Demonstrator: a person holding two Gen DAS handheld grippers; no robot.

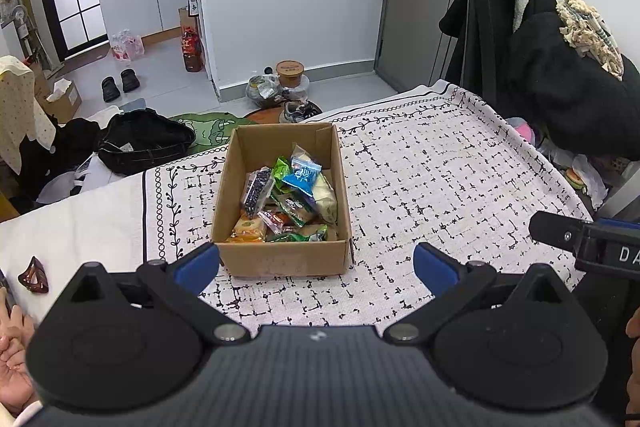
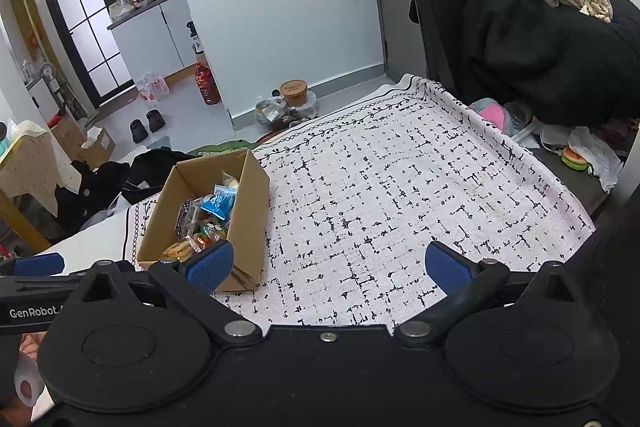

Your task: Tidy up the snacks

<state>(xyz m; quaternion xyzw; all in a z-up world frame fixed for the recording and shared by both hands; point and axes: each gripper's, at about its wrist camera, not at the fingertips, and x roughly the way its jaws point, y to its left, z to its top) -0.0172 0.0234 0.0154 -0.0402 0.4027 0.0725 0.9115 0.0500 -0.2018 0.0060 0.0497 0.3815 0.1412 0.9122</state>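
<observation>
The left gripper [image 1: 316, 263] hung with its blue fingers [image 1: 198, 267] spread wide and empty, just before the cardboard box [image 1: 280, 259]. The right gripper [image 2: 340, 265] was likewise released, to the right of the box [image 2: 248, 203]. Snack packets [image 1: 288, 195] filled the box, which stood on a white, black-flecked cloth [image 1: 440, 179] over the tabletop. Beyond the box lay a grey floor [image 1: 168, 75] with slippers [image 1: 120, 83], and dark coats [image 1: 560, 87] hung to its right.

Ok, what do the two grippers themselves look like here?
Both match: the left gripper and right gripper have black plastic bodies with round housings, silver pivot screws and blue ribbed finger pads. White GenRobot lettering shows on the left gripper's side in the right wrist view. A light sleeve edge shows at lower left.
</observation>
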